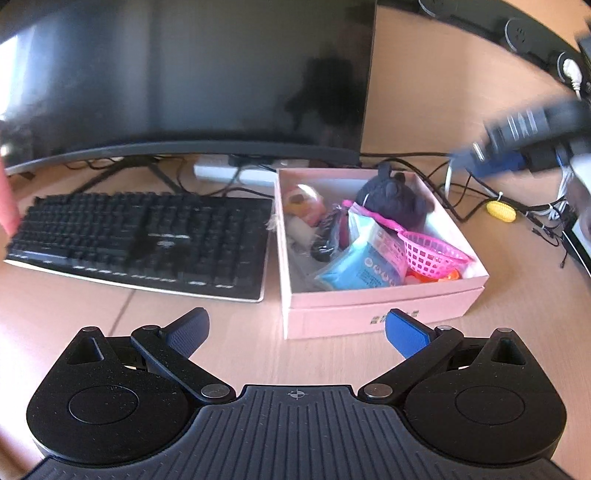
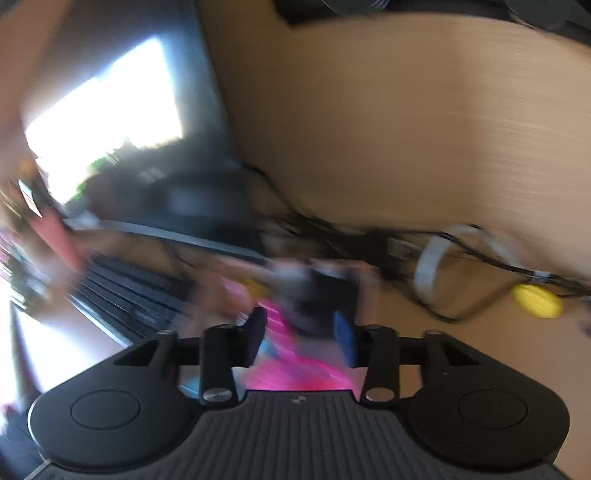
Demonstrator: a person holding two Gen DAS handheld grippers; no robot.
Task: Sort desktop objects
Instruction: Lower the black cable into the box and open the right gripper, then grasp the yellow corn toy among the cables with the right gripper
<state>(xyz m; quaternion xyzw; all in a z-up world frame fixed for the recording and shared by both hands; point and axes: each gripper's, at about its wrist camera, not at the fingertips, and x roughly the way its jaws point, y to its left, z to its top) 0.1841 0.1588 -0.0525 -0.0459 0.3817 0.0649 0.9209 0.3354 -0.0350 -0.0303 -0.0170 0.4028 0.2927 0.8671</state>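
Note:
A pink box (image 1: 384,310) stands on the wooden desk right of the keyboard (image 1: 144,240). It holds a dark plush toy (image 1: 395,195), a pink mesh basket (image 1: 432,251), a blue packet (image 1: 362,266) and other small items. A yellow oval object (image 1: 500,211) lies among cables right of the box; it also shows in the right wrist view (image 2: 537,300). My left gripper (image 1: 295,332) is open and empty, just in front of the box. My right gripper (image 2: 303,328) is blurred, its fingers partly apart above the box contents. It shows as a blur at the upper right in the left wrist view (image 1: 517,144).
A dark monitor (image 1: 184,74) stands behind the keyboard. A white power strip (image 1: 236,173) and tangled black cables (image 1: 461,192) lie behind and right of the box. A white cable loop (image 2: 432,266) lies near the yellow object. Round desk sockets (image 1: 521,33) sit far right.

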